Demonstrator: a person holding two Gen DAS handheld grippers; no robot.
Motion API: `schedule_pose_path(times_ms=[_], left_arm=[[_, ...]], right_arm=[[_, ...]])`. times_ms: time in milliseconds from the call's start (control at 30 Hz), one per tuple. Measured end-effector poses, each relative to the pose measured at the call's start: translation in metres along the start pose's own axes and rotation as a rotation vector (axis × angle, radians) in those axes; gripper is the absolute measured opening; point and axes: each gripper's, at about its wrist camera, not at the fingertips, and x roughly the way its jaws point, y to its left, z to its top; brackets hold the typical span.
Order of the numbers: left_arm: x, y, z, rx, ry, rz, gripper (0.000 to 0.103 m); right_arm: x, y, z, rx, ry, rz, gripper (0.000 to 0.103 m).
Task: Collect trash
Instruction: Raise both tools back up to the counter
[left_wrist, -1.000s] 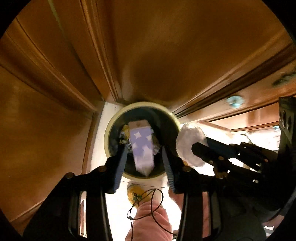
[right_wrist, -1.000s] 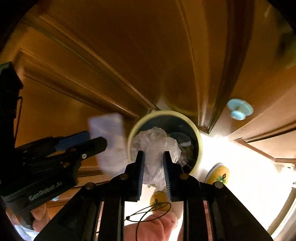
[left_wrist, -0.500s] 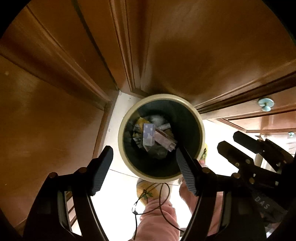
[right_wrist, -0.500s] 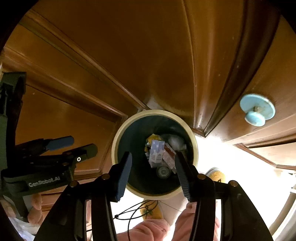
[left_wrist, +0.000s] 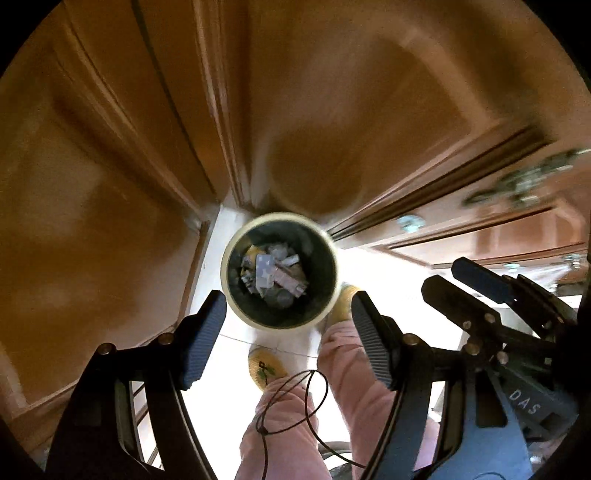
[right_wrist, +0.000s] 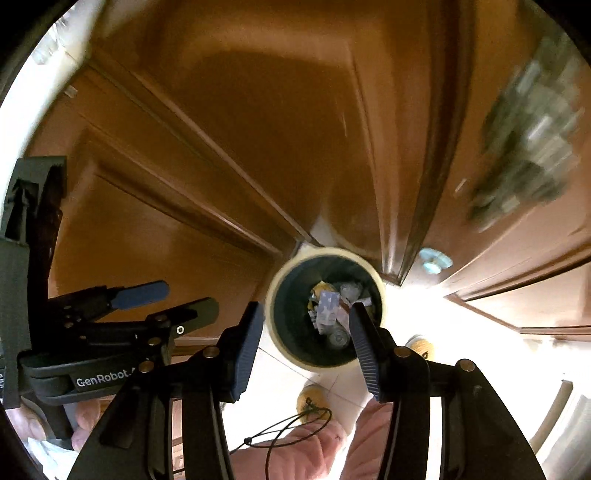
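A round bin with a cream rim (left_wrist: 226, 275) (right_wrist: 272, 314) stands on the floor in a corner of wooden cabinets, straight below both grippers. Inside it lies a purple-and-white carton (left_wrist: 266, 275) (right_wrist: 328, 307) on top of crumpled wrappers and other rubbish. My left gripper (left_wrist: 289, 297) (right_wrist: 188, 297) hangs well above the bin, open wide and empty. My right gripper (right_wrist: 304, 308) (left_wrist: 443, 273) hangs beside it at about the same height, open less wide, with nothing between its fingers.
Brown wooden cabinet doors surround the bin, one with a pale blue knob (right_wrist: 435, 260). The person's pink trouser legs (left_wrist: 347, 354) and yellow slippers (left_wrist: 264, 367) stand on the white tiled floor just in front of the bin. A thin black cord loop (left_wrist: 295, 402) dangles below.
The left gripper let go of the carton and the right of a crumpled plastic bag; both now lie in the bin. Both grippers opened and rose, so the bin looks smaller.
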Motion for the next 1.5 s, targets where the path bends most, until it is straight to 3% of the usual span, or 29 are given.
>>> schedule_pose_path(times_ms=[333, 467, 600, 800, 933, 1167, 1333, 1500], left_arm=[[-0.177, -0.036, 0.035, 0.027, -0.172, -0.074, 0.068], [-0.227, -0.047, 0.053, 0.028, -0.243, -0.099, 0.068], [-0.272, -0.066, 0.08, 0.085, -0.318, -0.097, 0.068], [-0.323, -0.099, 0.122, 0.177, -0.419, -0.067, 0.068], [-0.347, -0.125, 0.16, 0.218, -0.452, -0.057, 0.068], [-0.347, -0.163, 0.249, 0.247, -0.488, -0.045, 0.068], [-0.308, -0.179, 0.305, 0.248, -0.483, -0.015, 0.068], [-0.268, -0.182, 0.351, 0.22, -0.462, -0.014, 0.068]], right_arm=[[-0.184, 0.037, 0.038, -0.017, -0.21, -0.014, 0.054], [-0.246, 0.045, 0.058, -0.012, -0.298, -0.037, 0.056], [-0.288, 0.04, 0.084, 0.016, -0.342, -0.005, 0.058], [-0.353, 0.017, 0.15, 0.059, -0.377, 0.028, 0.058], [-0.382, -0.003, 0.214, 0.07, -0.393, 0.013, 0.069], [-0.375, -0.062, 0.326, 0.136, -0.384, 0.03, 0.071], [-0.321, -0.099, 0.378, 0.181, -0.34, 0.034, 0.071], [-0.262, -0.124, 0.409, 0.204, -0.298, 0.02, 0.071]])
